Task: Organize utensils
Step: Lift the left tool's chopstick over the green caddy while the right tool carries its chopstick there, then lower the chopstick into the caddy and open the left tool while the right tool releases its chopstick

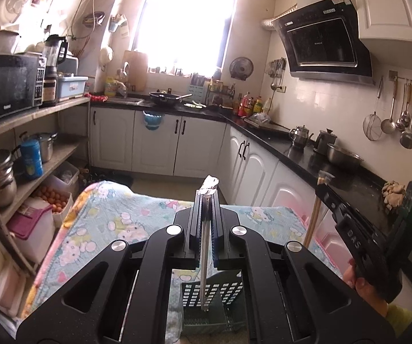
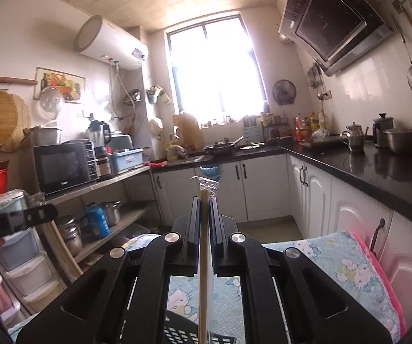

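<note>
My left gripper point(image 1: 206, 197) is shut on a thin metal utensil point(image 1: 205, 261) with a foil-wrapped top; its lower end hangs down into a dark green perforated utensil basket point(image 1: 228, 292) on the table. My right gripper point(image 2: 205, 200) is shut on a pair of wooden chopsticks in a clear plastic sleeve point(image 2: 203, 272), held upright above the basket's rim point(image 2: 177, 332). The right gripper also shows in the left wrist view point(image 1: 349, 223), to the right, with the chopsticks point(image 1: 313, 215) hanging below it. The left gripper shows at the left edge of the right wrist view point(image 2: 33, 215).
The table is covered by a Hello Kitty cloth point(image 1: 114, 218). Open shelves with a microwave point(image 1: 8, 86) and pots stand on the left. A black counter point(image 1: 306, 154) with kettles and a steel bowl runs along the right, with white cabinets below.
</note>
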`<action>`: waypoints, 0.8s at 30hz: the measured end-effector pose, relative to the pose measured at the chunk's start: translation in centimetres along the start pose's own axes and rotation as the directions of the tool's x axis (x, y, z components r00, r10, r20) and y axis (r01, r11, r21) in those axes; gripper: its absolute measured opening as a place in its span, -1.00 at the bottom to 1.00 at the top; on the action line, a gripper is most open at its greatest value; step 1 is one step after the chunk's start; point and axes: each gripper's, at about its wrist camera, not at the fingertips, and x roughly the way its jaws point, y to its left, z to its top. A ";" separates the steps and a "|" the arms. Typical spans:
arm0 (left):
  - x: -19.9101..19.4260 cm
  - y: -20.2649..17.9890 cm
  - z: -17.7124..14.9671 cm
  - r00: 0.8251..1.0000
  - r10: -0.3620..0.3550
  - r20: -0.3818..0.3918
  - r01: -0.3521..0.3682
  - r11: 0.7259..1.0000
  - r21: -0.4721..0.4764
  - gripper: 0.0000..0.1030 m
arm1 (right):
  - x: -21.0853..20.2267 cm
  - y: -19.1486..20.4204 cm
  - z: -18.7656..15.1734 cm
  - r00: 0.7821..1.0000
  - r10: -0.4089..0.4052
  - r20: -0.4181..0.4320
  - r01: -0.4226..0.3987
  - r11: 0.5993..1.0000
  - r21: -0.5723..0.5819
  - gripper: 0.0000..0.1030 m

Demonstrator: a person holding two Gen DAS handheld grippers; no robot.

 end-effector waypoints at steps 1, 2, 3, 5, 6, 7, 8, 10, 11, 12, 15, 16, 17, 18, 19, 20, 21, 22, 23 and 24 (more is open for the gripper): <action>0.2 0.1 -0.3 1.000 0.000 -0.001 0.000 1.000 -0.002 -0.98 | 0.2 0.0 -0.2 1.000 -0.005 0.000 0.005 1.000 -0.001 -0.88; 0.4 0.3 -0.8 1.000 0.001 -0.002 -0.001 1.000 -0.006 -0.98 | 0.6 -0.1 -0.7 1.000 -0.016 0.004 0.016 1.000 -0.007 -0.88; 0.6 0.6 -1.3 1.000 0.000 -0.006 0.000 1.000 -0.013 -0.98 | 0.7 0.0 -1.0 1.000 -0.018 0.006 0.018 1.000 -0.008 -0.88; 1.1 1.1 -2.1 1.000 -0.003 -0.017 0.003 1.000 -0.030 -0.98 | 1.0 -0.1 -1.8 1.000 -0.019 0.014 0.019 1.000 -0.007 -0.87; 1.3 1.2 -2.6 1.000 -0.006 -0.023 0.005 0.999 -0.039 -0.98 | 1.3 -0.2 -2.2 1.000 -0.026 0.015 0.026 1.000 -0.012 -0.87; 1.5 1.4 -3.0 1.000 -0.006 -0.026 0.005 0.999 -0.044 -0.98 | 1.4 -0.2 -2.5 0.999 -0.031 0.016 0.031 0.999 -0.017 -0.87; 1.6 1.5 -3.3 1.000 -0.006 -0.028 0.005 0.999 -0.047 -0.98 | 1.6 -0.1 -2.9 0.999 -0.035 0.018 0.035 0.999 -0.022 -0.87; 1.8 1.6 -3.9 0.999 -0.001 -0.032 -0.001 0.999 -0.042 -0.98 | 1.7 0.0 -3.7 0.999 -0.048 0.026 0.048 0.998 -0.031 -0.87; 1.9 1.7 -4.3 0.999 0.003 -0.034 -0.005 0.999 -0.038 -0.98 | 1.7 0.2 -4.2 0.998 -0.056 0.033 0.057 0.998 -0.034 -0.86; 2.0 1.6 -4.6 0.999 0.005 -0.036 -0.006 0.999 -0.033 -0.98 | 1.6 0.3 -4.5 0.997 -0.066 0.039 0.068 0.997 -0.037 -0.86; 2.2 1.2 -5.5 0.999 0.010 -0.045 -0.011 1.000 -0.010 -0.98 | 1.6 0.6 -5.5 0.995 -0.083 0.047 0.085 0.995 -0.047 -0.86; 2.2 1.1 -6.0 0.999 0.009 -0.051 -0.009 1.000 0.000 -0.98 | 1.6 0.7 -5.9 0.995 -0.084 0.050 0.087 0.995 -0.051 -0.86; 2.3 1.0 -6.3 0.998 0.008 -0.055 -0.008 1.000 0.003 -0.98 | 1.5 0.7 -6.2 0.995 -0.084 0.049 0.086 0.995 -0.053 -0.86; 2.4 1.0 -6.6 0.998 0.007 -0.060 -0.006 1.000 0.007 -0.98 | 1.5 0.8 -6.6 0.995 -0.084 0.044 0.087 0.995 -0.055 -0.85; 2.6 0.9 -6.9 0.998 0.005 -0.069 -0.005 1.000 0.009 -0.98 | 1.5 0.8 -6.9 0.996 -0.082 0.037 0.084 0.995 -0.053 -0.84; 2.7 1.0 -7.2 0.997 0.003 -0.076 -0.003 1.000 0.008 -0.98 | 1.5 0.8 -7.1 0.996 -0.080 0.031 0.082 0.995 -0.053 -0.84; 2.8 1.0 -7.4 0.997 0.000 -0.082 0.000 1.000 0.007 -0.98 | 1.5 0.7 -7.3 0.997 -0.078 0.024 0.079 0.995 -0.054 -0.83; 2.9 1.1 -7.6 0.996 0.000 -0.085 0.001 1.000 0.008 -0.98 | 1.4 0.7 -7.5 0.997 -0.076 0.018 0.077 0.996 -0.055 -0.83; 3.0 1.2 -7.7 0.996 0.000 -0.088 0.000 1.000 0.009 -0.98 | 1.2 0.6 -7.7 0.997 -0.073 0.009 0.073 0.996 -0.056 -0.83; 3.0 1.2 -7.8 0.996 0.001 -0.091 0.000 1.000 0.009 -0.98 | 1.0 0.5 -7.9 0.998 -0.070 0.000 0.070 0.996 -0.056 -0.83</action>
